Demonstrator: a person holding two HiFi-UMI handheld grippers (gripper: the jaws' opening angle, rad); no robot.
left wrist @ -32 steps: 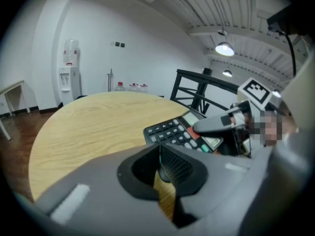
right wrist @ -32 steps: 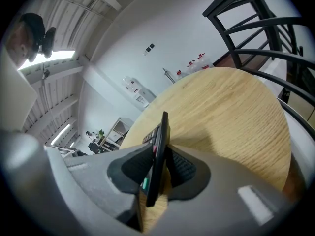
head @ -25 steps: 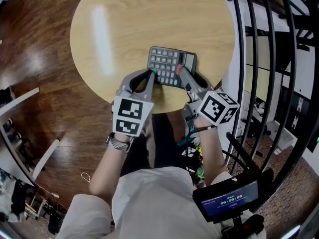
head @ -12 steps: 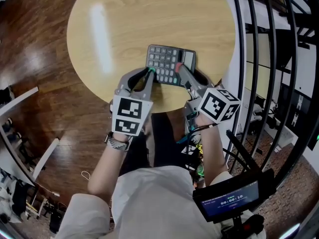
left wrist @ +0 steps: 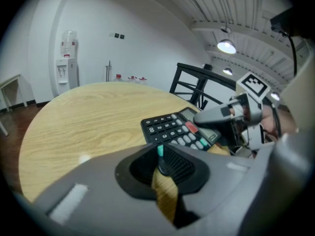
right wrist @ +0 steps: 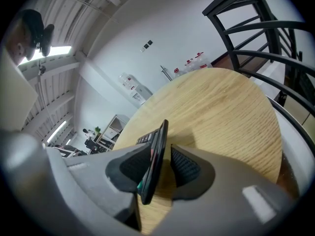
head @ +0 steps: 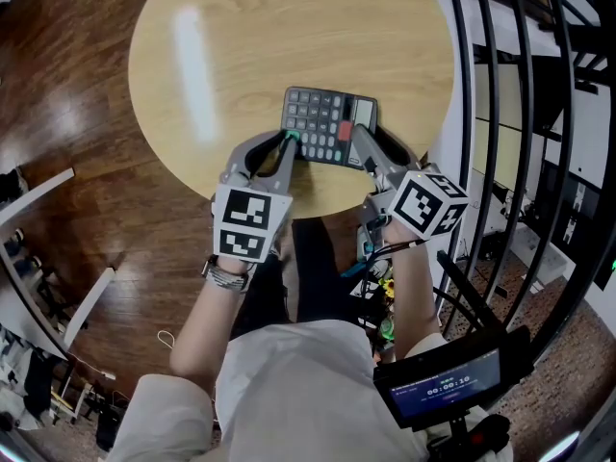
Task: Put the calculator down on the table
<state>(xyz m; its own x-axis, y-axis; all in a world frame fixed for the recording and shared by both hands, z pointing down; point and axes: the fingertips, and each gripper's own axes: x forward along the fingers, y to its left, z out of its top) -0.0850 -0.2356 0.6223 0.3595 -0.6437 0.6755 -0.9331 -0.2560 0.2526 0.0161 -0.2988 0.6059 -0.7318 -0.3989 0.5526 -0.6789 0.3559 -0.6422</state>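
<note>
left gripper: jaws together, tips at calculator's near corner | right gripper: jaws opening, calculator edge between them, one pad clear | calculator: on round table, near rim

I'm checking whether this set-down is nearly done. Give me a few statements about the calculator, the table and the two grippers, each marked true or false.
1. The table under the calculator is round and wooden. True.
2. The calculator's edge stands between the jaws of the right gripper. True; those jaws are opening, and a gap shows at one pad.
3. The jaws of the left gripper stand wide apart. False: they are together, at the calculator's near edge.
4. The calculator is at the table's centre. False: it is near the edge closest to the person.
5. The calculator's keys face down. False: they face up.
</note>
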